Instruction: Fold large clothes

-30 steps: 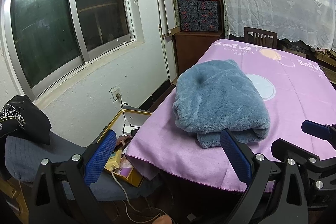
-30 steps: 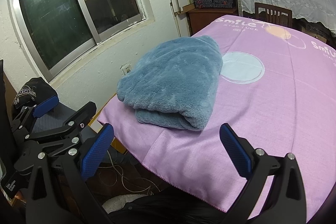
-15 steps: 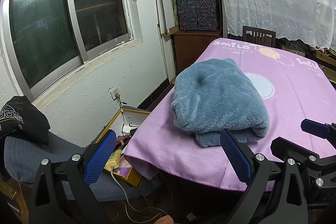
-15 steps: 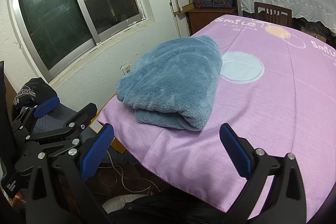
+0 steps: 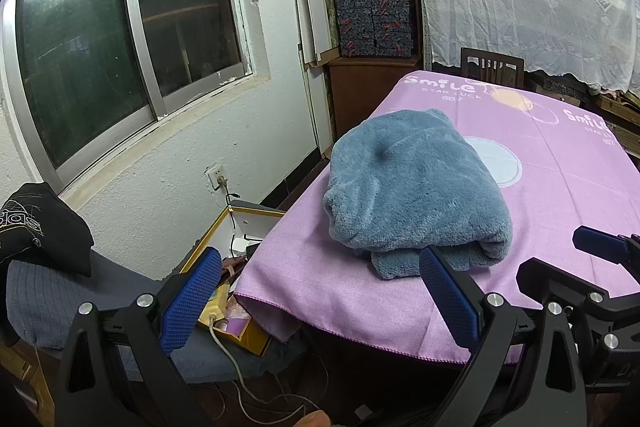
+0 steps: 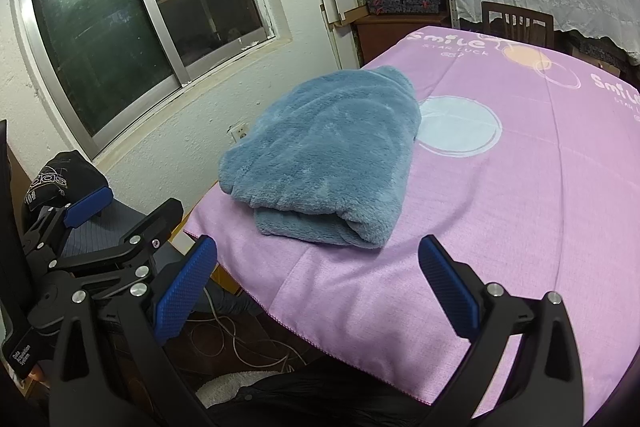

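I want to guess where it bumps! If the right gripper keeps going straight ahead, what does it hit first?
Probably the folded blue blanket lying on the purple tablecloth. The right gripper is open and points at its near end, though depth is hard to judge.

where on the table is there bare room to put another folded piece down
The pink tablecloth lies bare to the right of the folded blue garment, and in the strip between it and the near edge. The garment crowds the window-side edge. Both grippers are open, holding nothing.

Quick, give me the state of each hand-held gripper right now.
Left hand-held gripper: open, holding nothing, short of the blue garment.
Right hand-held gripper: open, holding nothing, above the table's near edge.
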Available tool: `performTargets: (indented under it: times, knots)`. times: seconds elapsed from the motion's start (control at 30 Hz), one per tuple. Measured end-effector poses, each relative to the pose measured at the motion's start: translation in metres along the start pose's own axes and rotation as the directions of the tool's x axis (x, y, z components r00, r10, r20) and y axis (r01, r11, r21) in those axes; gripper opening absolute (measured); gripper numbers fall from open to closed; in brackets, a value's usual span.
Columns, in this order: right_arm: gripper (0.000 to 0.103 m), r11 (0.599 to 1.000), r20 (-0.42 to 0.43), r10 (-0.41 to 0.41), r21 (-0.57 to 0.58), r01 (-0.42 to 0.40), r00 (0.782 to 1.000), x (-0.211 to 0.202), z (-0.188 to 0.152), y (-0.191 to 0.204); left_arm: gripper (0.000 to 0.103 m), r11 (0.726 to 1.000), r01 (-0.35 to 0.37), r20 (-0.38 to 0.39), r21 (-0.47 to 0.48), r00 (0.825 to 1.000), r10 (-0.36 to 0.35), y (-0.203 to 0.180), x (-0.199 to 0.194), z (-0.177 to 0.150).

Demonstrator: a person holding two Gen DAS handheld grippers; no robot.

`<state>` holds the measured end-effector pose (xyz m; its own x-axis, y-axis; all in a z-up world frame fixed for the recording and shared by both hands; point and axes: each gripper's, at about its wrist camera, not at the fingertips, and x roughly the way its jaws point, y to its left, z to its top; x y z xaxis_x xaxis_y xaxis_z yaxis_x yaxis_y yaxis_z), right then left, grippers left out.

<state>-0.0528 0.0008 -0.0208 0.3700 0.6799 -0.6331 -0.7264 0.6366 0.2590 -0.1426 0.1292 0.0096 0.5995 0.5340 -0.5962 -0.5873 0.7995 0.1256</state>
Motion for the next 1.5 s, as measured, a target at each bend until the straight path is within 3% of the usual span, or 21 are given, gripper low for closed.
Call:
performTargets:
  times: [1.13, 1.27, 1.5]
  knots:
    - [0.098, 1.0, 0.001, -0.004, 0.019, 0.004, 1.0, 0.003, 0.0, 0.0, 0.099, 1.0, 0.012, -0.011, 0.008, 1.0, -0.012, -0.001, 0.008, -0.001]
    - [0.098, 1.0, 0.001, -0.004, 0.02, 0.004, 1.0, 0.003, 0.0, 0.0, 0.099, 0.999, -0.034, 0.007, -0.016, 0.999, 0.034, 0.0, 0.009, -0.002]
    - [0.098, 1.0, 0.003, -0.005, 0.023, 0.005, 1.0, 0.004, 0.0, 0.001, 0.099, 1.0, 0.003, -0.026, 0.001, 1.0, -0.003, 0.0, 0.016, 0.0]
